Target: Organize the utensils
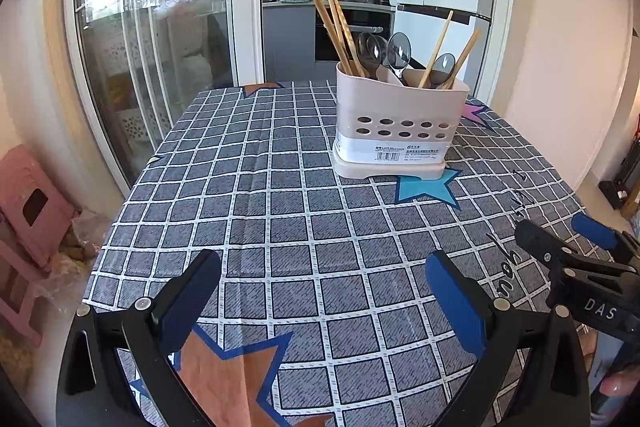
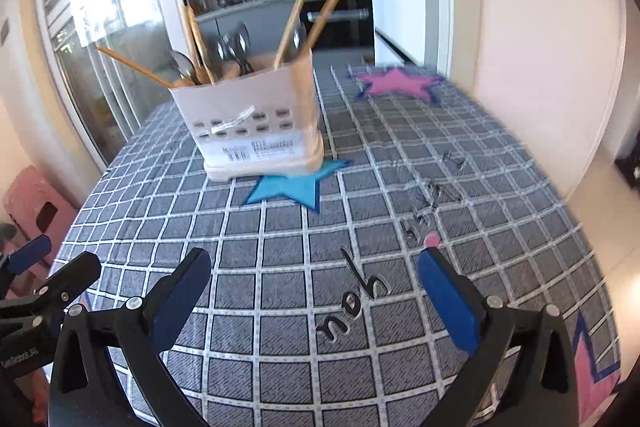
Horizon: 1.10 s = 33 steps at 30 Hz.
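Wooden chopsticks (image 1: 334, 27) and shiny metal spoons (image 1: 398, 51) stand up in a pale plastic utensil holder (image 1: 400, 115). The holder sits on the checked tablecloth (image 1: 260, 187), far across the table, with its foot touching a blue star (image 1: 426, 189) printed on the cloth.

The left gripper (image 1: 322, 291) is wide open and has nothing in it. The right gripper (image 2: 314, 291) is wide open too, with nothing between its blue pads (image 2: 448, 303). Both hang low over the near side of the table, well away from the holder. No utensils lie loose on the cloth, so the sorting looks nearly done or not begun; I cannot tell which.

The chopsticks look light, thin and stiff. They could roll or slip, so it is best to pinch one near the top, where it sticks out clear of the others. The spoons look smooth and slippery. Only their bowls show above the rim, so a grip would have to go there, squeezed firmly. The holder looks light, so a hard tug on a stuck utensil might tip it.
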{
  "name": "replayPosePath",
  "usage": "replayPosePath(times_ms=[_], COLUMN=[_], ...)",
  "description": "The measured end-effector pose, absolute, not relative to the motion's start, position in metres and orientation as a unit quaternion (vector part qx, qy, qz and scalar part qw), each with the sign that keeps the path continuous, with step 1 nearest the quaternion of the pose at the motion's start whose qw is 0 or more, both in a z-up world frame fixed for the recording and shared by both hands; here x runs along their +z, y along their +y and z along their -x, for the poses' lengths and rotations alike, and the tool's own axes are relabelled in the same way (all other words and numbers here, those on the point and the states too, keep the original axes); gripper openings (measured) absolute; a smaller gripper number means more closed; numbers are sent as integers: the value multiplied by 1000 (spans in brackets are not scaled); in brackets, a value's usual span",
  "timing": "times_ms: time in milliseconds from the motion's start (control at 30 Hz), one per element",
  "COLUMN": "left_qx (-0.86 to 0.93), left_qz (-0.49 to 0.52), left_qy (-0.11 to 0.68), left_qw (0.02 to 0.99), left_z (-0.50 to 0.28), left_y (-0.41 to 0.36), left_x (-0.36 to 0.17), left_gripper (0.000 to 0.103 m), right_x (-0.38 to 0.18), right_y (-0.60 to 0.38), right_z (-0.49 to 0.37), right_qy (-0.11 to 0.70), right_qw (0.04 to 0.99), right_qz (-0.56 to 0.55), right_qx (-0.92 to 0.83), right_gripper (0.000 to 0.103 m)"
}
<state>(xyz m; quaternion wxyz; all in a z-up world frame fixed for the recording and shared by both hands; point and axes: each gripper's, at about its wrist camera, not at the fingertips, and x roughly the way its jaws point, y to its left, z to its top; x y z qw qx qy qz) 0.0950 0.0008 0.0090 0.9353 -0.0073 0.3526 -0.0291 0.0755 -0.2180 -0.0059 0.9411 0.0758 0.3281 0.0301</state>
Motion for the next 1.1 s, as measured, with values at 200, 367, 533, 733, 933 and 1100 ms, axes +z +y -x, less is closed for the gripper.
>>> replayPosePath(times_ms=[200,367,533,733,933,1100], left_qx=[-19,-7,-3,-5,-3,-2], left_qz=[15,18,21,8,10,13], left_qy=[336,325,316,295,281,261], left_qw=[941,946,948,956,960,965], left_z=[-93,-92,-85,-74,-71,-66], left_y=[5,7,5,1,0,0], left_x=[8,6,3,2,5,10], left_gripper=[103,103,103,103,103,103], right_x=[0,4,3,5,5,7], right_y=[-220,-218,-218,-209,-202,-205], right_z=[-67,-64,-60,-47,-41,-36], right_qy=[299,279,270,237,224,212], right_qw=[951,958,961,970,974,976], right_qz=[-81,-59,-58,-36,-28,-36], right_qx=[13,-17,-30,-26,-20,-22], right_gripper=[103,103,103,103,103,103])
